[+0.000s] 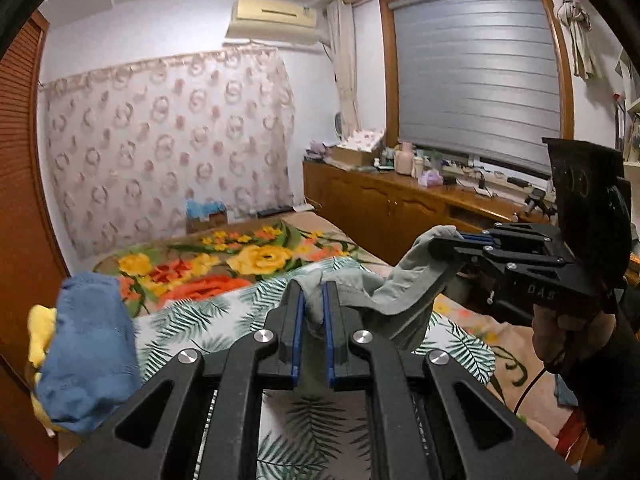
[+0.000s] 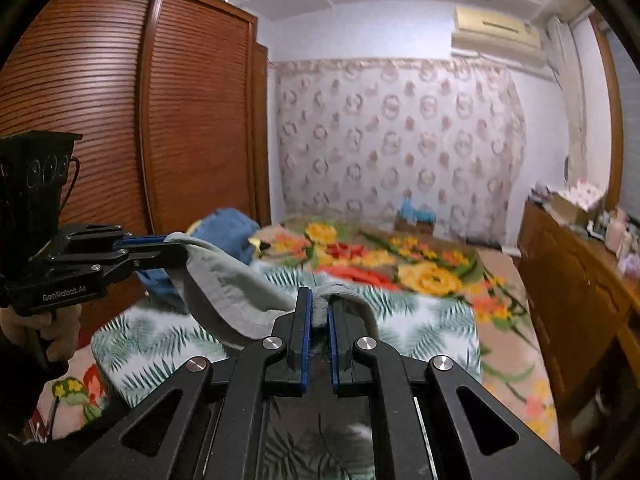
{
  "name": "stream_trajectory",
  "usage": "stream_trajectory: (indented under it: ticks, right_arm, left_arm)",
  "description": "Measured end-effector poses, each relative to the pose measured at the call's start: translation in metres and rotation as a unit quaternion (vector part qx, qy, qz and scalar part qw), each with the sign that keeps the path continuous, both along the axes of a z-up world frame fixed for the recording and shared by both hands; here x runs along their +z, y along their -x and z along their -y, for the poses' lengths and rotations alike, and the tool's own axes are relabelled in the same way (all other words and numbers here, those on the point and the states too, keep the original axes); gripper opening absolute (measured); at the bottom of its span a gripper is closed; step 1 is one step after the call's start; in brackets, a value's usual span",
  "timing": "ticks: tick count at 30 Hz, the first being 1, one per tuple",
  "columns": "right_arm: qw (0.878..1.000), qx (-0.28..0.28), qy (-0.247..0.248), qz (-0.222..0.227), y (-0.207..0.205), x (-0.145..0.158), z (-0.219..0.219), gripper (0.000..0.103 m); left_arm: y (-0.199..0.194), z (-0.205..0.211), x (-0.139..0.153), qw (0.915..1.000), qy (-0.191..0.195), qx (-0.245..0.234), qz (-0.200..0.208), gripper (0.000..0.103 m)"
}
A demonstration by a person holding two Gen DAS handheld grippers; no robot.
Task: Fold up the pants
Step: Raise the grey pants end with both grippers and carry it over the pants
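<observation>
The grey pants (image 1: 404, 288) hang lifted above the bed, stretched between both grippers. In the left wrist view my left gripper (image 1: 313, 294) is shut on a bunched edge of the pants, with the fabric pinched between its blue pads. My right gripper (image 1: 438, 242) is at the right, held by a hand, and clamps another edge of the same garment. The right wrist view shows my right gripper (image 2: 319, 305) shut on grey cloth. There the left gripper (image 2: 180, 247) grips the pants (image 2: 224, 284) at the left, and the cloth sags between the two.
A leaf-print sheet (image 1: 240, 312) covers the near part of the bed, and a floral blanket (image 1: 256, 258) lies beyond it. A blue garment (image 1: 88, 344) sits on something yellow at the left. A wooden cabinet (image 1: 400, 200) runs along the right, and a louvred wardrobe (image 2: 120, 120) stands at the left.
</observation>
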State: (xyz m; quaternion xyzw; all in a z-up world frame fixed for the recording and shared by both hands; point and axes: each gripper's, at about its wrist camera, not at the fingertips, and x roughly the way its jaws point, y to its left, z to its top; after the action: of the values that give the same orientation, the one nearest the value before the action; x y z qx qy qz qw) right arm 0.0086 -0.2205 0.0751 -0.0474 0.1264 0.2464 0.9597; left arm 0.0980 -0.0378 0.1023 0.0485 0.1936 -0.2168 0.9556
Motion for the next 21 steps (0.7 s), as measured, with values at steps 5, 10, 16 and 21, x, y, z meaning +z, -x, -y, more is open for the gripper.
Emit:
stream_trajectory:
  ticks: [5, 10, 16, 21]
  right_arm:
    - [1.0, 0.015, -0.006, 0.014, 0.005, 0.005, -0.005, 0.007]
    - [1.0, 0.018, -0.001, 0.012, -0.002, -0.007, 0.003, 0.007]
    - [1.0, 0.006, 0.009, -0.014, -0.036, -0.007, 0.005, 0.007]
    - [1.0, -0.004, 0.012, -0.028, -0.07, 0.008, -0.006, 0.007]
  left_arm:
    - [0.015, -0.008, 0.01, 0.9997, 0.001, 0.002, 0.024, 0.01]
    - [0.006, -0.015, 0.004, 0.9998, -0.001, 0.012, 0.019, 0.01]
    - [-0.026, -0.025, -0.006, 0.9994, -0.009, 0.033, 0.003, 0.01]
    - [-0.057, -0.034, -0.013, 0.9982, -0.014, 0.058, -0.008, 0.01]
